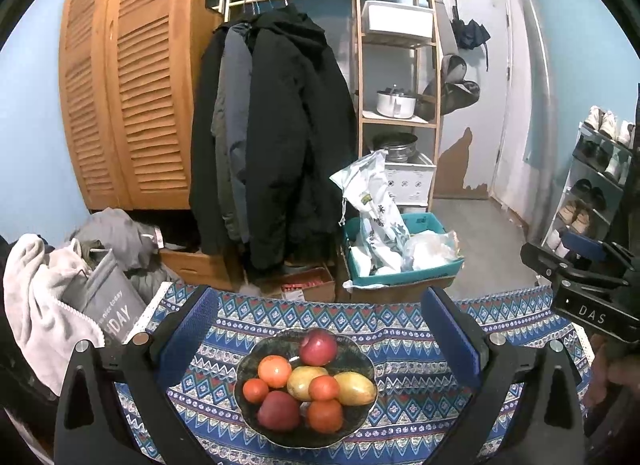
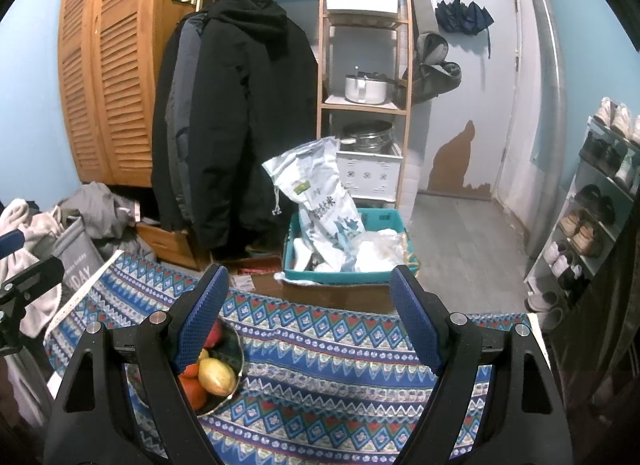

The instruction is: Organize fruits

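Observation:
A dark glass bowl (image 1: pixel 362 361) sits on a blue patterned tablecloth (image 1: pixel 420 405) and holds several fruits: two red apples (image 1: pixel 318 347), yellow mangoes (image 1: pixel 356 388) and orange tangerines (image 1: pixel 274 371). My left gripper (image 1: pixel 320 329) hovers over the bowl, open, with nothing between its blue pads. In the right wrist view the bowl (image 2: pixel 236 349) lies at the lower left, partly hidden behind the left finger; a mango (image 2: pixel 216 376) shows there. My right gripper (image 2: pixel 308 305) is open and empty above bare cloth to the right of the bowl. Seen from the left wrist, the right gripper (image 1: pixel 584 277) is at the right edge.
Beyond the table's far edge stand a teal crate (image 1: pixel 404 253) with bags, a cardboard box (image 1: pixel 308 285), hanging black coats (image 1: pixel 280 125), a wooden shelf (image 1: pixel 396 65) with pots, and a louvred wardrobe (image 1: pixel 124 85). Laundry (image 1: pixel 48 293) piles at the left; a shoe rack (image 2: pixel 600 201) stands right.

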